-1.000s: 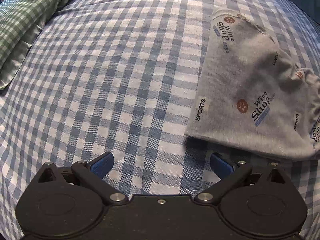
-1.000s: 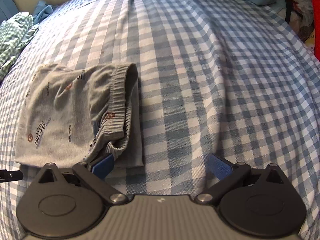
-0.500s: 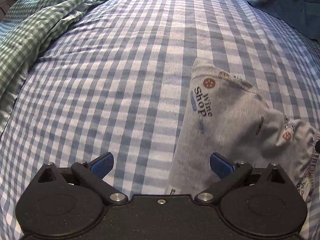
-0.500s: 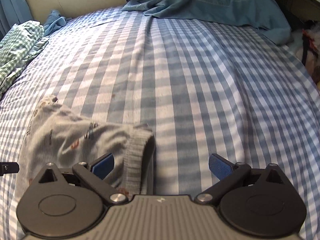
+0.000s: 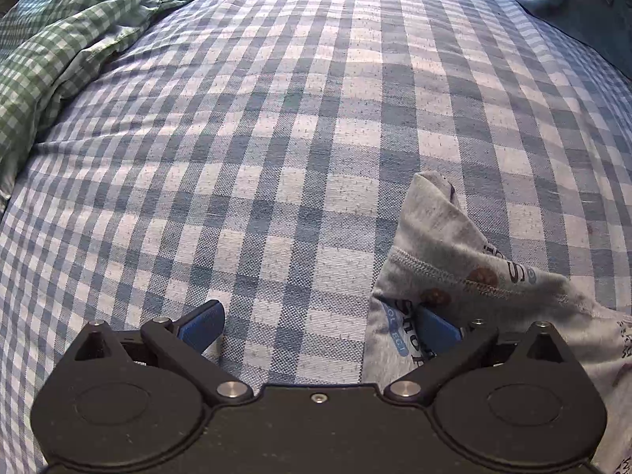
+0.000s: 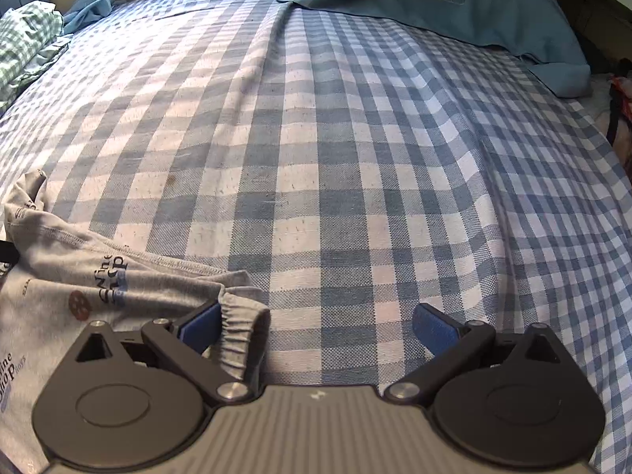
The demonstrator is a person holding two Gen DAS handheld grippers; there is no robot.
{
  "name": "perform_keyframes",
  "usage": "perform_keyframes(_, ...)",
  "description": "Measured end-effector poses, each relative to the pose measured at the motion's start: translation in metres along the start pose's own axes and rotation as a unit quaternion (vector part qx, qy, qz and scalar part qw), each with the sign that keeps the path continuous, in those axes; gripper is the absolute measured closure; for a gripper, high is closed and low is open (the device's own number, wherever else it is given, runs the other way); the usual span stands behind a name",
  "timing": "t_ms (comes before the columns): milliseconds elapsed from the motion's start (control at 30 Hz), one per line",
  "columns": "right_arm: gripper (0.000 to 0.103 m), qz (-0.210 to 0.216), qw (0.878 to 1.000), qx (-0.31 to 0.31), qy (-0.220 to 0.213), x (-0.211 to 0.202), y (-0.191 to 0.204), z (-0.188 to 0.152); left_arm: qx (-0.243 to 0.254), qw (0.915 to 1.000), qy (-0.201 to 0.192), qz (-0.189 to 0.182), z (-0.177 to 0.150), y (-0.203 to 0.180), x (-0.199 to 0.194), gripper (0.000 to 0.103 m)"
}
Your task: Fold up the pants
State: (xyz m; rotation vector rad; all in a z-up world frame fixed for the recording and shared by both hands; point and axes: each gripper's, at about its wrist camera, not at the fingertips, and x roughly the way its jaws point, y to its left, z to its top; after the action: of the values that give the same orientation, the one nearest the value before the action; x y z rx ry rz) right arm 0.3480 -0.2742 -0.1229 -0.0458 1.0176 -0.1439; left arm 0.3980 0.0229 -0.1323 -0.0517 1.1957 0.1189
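Both tools, left tool [image 5: 318, 328] and right tool [image 6: 316, 326], gape apart; the grey printed shorts [image 6: 71, 276] between them may bunch if pinched off-edge.

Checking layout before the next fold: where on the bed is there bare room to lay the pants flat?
The blue checked bedspread lies bare ahead of both open grippers, bordered by the green checked bedding on the left and the teal blanket at the far right. It is crowded near the gray pants, bunched between left gripper and right gripper.
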Motion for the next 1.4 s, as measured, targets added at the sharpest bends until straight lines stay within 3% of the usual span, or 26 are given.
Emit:
perform_keyframes(100,0.0,0.007,1.0,0.009,-0.017,-0.017,-0.003,-0.005,-0.006,0.9999,-0.009,0.006,-0.007,0.001,-0.016,0.001)
perform_keyframes(233,0.0,0.033,0.999,0.007,-0.022,-0.044,0.002,-0.026,0.005,0.9998,-0.012,-0.015,-0.029,0.003,-0.032,0.001)
perform_keyframes(433,0.0,0.033,0.999,-0.014,0.029,-0.054,0.015,-0.071,0.017,0.9991,0.028,-0.027,-0.095,-0.008,-0.046,0.001)
perform_keyframes(600,0.0,0.038,0.998,0.014,0.044,-0.061,0.008,-0.091,-0.025,0.9979,0.048,-0.036,-0.124,0.008,-0.049,0.001)
perform_keyframes(700,0.0,0.066,0.997,0.009,0.025,-0.07,0.003,-0.086,-0.025,0.9977,0.052,-0.035,-0.124,0.016,-0.057,0.001)
perform_keyframes(800,0.0,0.126,0.992,0.012,0.009,-0.071,-0.005,-0.074,-0.01,0.9986,0.025,-0.045,-0.114,0.02,-0.069,0.001)
perform_keyframes(900,0.0,0.175,0.984,0.023,0.01,-0.058,-0.012,-0.054,-0.001,0.9968,0.004,-0.08,-0.1,0.019,-0.073,0.001)
perform_keyframes(1033,0.0,0.216,0.976,0.028,0.026,-0.029,-0.015,-0.027,0.01,0.9953,-0.011,-0.095,-0.08,0.009,-0.064,0.001)
perform_keyframes(1200,0.0,0.251,0.963,0.072,0.065,0.014,-0.022,-0.007,0.018,0.9947,0.002,-0.101,-0.067,-0.004,-0.041,0.001)
perform_keyframes(1400,0.0,0.293,0.947,0.124,0.054,0.023,-0.044,-0.011,-0.002,0.9939,0.013,-0.109,-0.074,0.001,-0.021,0.001)
